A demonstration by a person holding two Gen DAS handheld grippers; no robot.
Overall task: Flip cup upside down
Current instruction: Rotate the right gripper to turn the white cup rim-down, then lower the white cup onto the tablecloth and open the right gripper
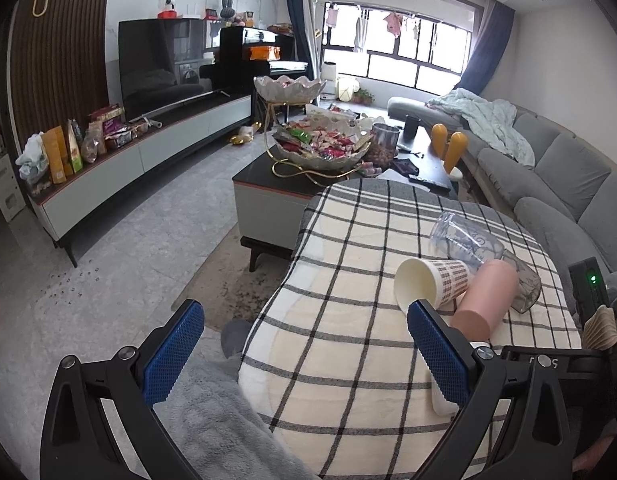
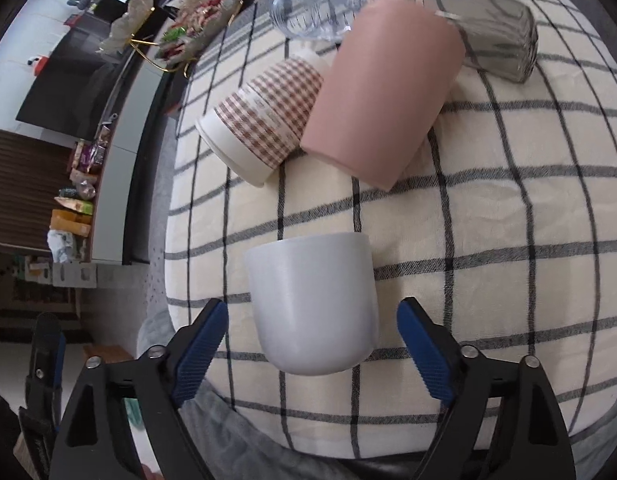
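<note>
Five cups lie on the checked cloth (image 2: 488, 240): white cup (image 2: 312, 308) between the released right claw (image 2: 312, 340), plus paper (image 2: 264, 124), pink (image 2: 384, 88) and two clear; left claw (image 1: 304, 344) released.

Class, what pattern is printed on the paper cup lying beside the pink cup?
The paper cup has a brown-and-white gingham check with a plain white rim, clearest in the right wrist view.

Checked cloth (image 2: 488, 240) — candy bowls (image 1: 322, 148), television (image 1: 160, 60)
</note>
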